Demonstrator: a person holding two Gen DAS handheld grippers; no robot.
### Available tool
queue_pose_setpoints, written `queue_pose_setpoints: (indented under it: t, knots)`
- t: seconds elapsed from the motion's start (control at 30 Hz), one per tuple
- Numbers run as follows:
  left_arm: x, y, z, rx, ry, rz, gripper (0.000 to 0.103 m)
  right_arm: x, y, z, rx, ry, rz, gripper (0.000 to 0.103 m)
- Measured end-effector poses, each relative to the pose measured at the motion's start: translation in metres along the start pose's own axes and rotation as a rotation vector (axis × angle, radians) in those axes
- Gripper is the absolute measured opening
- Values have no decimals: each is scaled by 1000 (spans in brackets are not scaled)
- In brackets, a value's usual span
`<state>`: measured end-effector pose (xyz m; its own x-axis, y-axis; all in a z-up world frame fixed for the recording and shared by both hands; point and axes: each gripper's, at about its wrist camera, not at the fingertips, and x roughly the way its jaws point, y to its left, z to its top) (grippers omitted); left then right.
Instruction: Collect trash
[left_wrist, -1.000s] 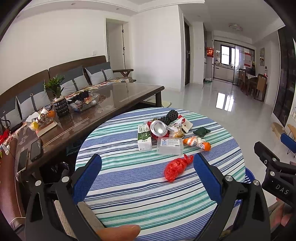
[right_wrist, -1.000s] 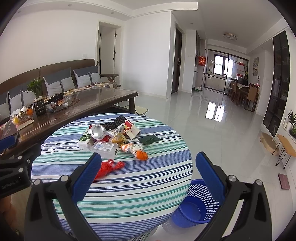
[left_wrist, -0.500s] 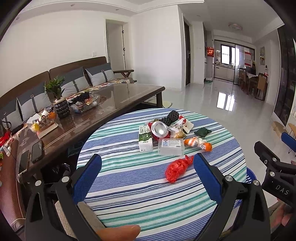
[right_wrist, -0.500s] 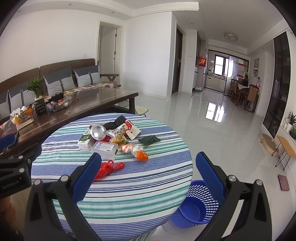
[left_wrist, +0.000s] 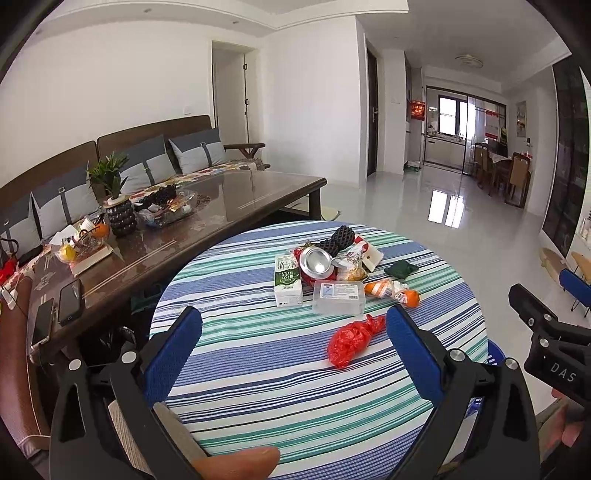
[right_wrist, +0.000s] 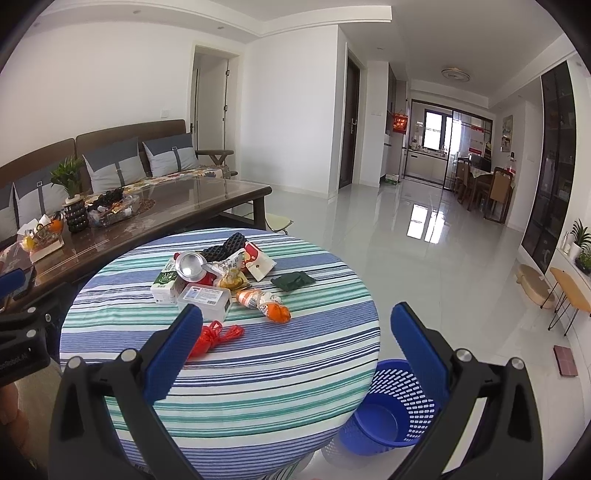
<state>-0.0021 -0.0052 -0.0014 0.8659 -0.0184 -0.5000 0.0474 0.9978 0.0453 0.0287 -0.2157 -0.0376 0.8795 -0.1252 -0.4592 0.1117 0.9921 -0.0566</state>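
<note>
- Hovering over the near edge of the round table (left_wrist: 258, 373) with its striped cloth, the left gripper (left_wrist: 293, 328) has its blue-padded jaws spread wide and grips nothing.
- The right gripper (right_wrist: 297, 328) is spread just as wide and is likewise empty; it hangs over the table's near right edge.
- The trash sits in a loose pile on the far half of the table:
  - a green-and-white milk carton (left_wrist: 287, 281) lying on its side, at the left of the pile;
  - a crushed can (left_wrist: 314, 261) (shiny base toward the camera) just right of the carton, touching it;
  - a clear plastic box (left_wrist: 339, 297) with a white label, in front of the can;
  - an orange-and-white wrapper (left_wrist: 391, 290) just right of the box;
  - a snack packet (right_wrist: 231, 267) and a red-and-white paper pouch (right_wrist: 258, 263) behind the box;
  - a piece of black mesh (left_wrist: 338, 238) at the back of the pile;
  - a dark green folded scrap (left_wrist: 400, 267) lying apart at the right.
- A crumpled red plastic bag (left_wrist: 351, 341) lies by itself, nearer the grippers than the pile, close to the left gripper's right pad and partly hidden behind the right gripper's left pad in the right wrist view.
- A blue perforated wastebasket (right_wrist: 388, 406) stands on the floor beside the table's near right edge, below the right gripper.
- A glass-topped coffee table (right_wrist: 166, 206) and a sofa (right_wrist: 122, 155) lie to the left.
</note>
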Motion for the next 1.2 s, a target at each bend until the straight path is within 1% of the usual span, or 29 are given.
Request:
queue_pose_setpoints:
  t: [0.1,0.2,0.63,0.83,1.03,1.2]
  knots:
    - [-4,-3,1,11,-17,-11,98,0,-1,1,5,-6,0,98]
    - [-4,-4,1,11,-17,-17,98,-1,-3,1,11,-10,0,98]
    - [-1,-3,-1,5,12,-19,98,0,-5,-1,21,-13,-3,98]
    - [-1,-3,-1,6,12,-15,98,-3,-6,-1,19,-22,-4,98]
    - [2,-1,-3,-7,34,-15,98,-2,-7,-1,19,-18,2,98]
    - [-3,2,-3,-8,7,-10,98,-6,-8,0,25,-32,0,98]
